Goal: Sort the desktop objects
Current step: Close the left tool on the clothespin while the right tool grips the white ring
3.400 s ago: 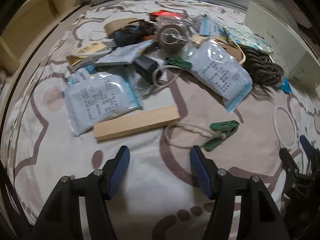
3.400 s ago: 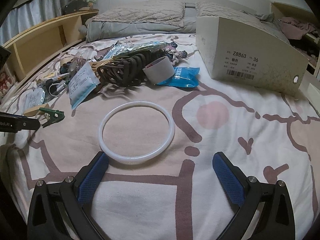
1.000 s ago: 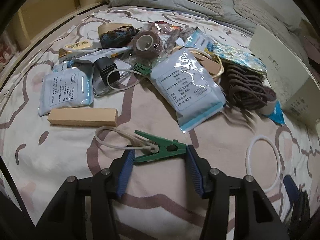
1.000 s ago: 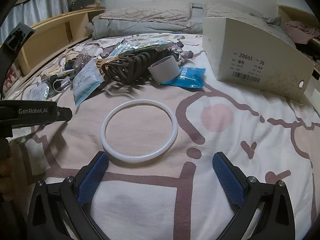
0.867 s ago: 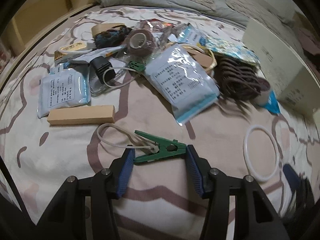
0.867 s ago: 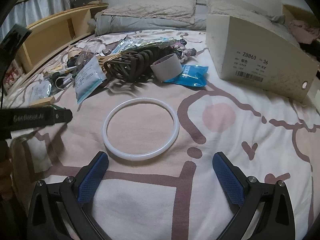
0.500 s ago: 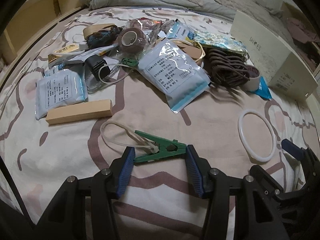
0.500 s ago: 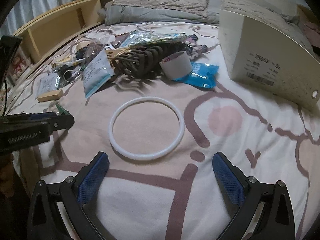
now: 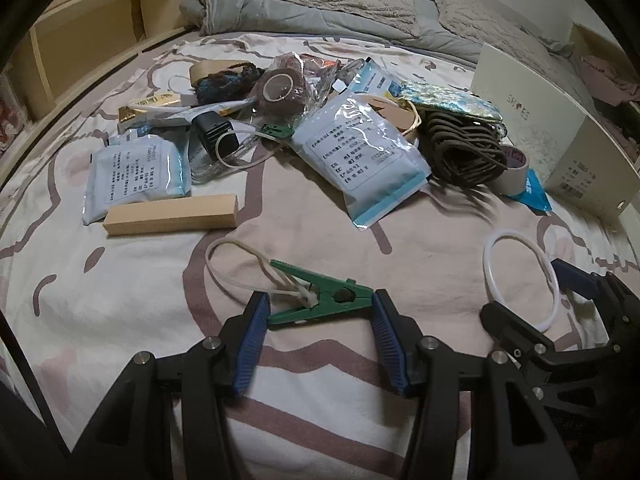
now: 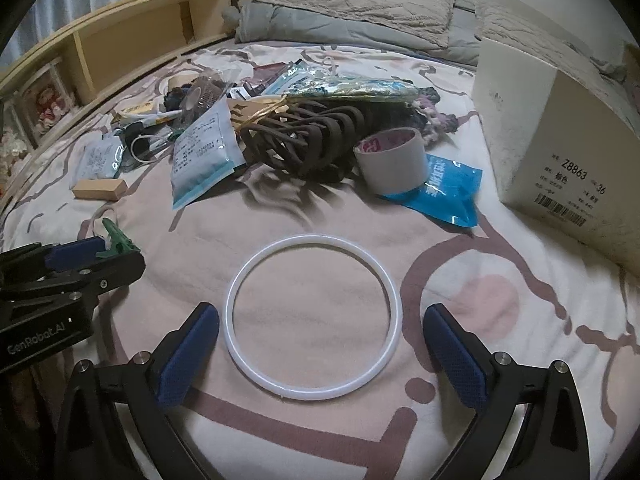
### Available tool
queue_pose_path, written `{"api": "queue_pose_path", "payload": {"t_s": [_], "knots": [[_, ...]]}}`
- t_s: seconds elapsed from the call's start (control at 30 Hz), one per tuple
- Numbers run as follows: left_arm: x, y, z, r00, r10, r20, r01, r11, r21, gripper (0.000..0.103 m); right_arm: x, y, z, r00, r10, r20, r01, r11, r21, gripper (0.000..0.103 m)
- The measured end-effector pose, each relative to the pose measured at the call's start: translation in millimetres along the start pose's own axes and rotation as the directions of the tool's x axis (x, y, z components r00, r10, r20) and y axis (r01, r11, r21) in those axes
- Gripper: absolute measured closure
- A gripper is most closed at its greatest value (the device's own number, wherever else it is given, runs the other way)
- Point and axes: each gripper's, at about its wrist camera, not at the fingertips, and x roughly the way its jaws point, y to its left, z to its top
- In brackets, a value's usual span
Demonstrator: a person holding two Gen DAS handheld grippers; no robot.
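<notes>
Patterned bedspread [image 10: 500, 304] carries everything. White ring [image 10: 313, 317], mid-bed near your edge: light, stiff, thin; take it across the rim. Your right gripper [image 10: 320, 354] stands wide open, empty, ring between its jaws untouched. Green clothespin [image 9: 320, 304], small, hard plastic: your left gripper [image 9: 318, 330] clamps it endwise, half open.
</notes>
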Motion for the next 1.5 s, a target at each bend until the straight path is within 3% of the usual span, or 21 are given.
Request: {"api": "queue_pose_path", "payload": {"t_s": [0.33,0.47,1.5], "knots": [[1.3,2.5,1.2,1.0,-0.004,-0.01,0.004,1.0,-0.031,0.051,1.1,-5.2,0.9,1.0,0.008,-0.011,-0.008,0.999,0.044,0.003],[0.9,1.7,1.6,1.0,0.0,-0.013,-0.001,0.999,-0.037,0.051,-3.4,-2.5,-0.4,1.0,-0.025,0.012,0.024,0.998,0.051,0.019],[-13.6,8.8,5.7,0.996,-0.091,-0.005,0.09,0.992,-0.091,0.051,-31.5,-3.1,-7.5,0.992,-0.123,0.039,0.117,0.985,0.13,0.019]]}}
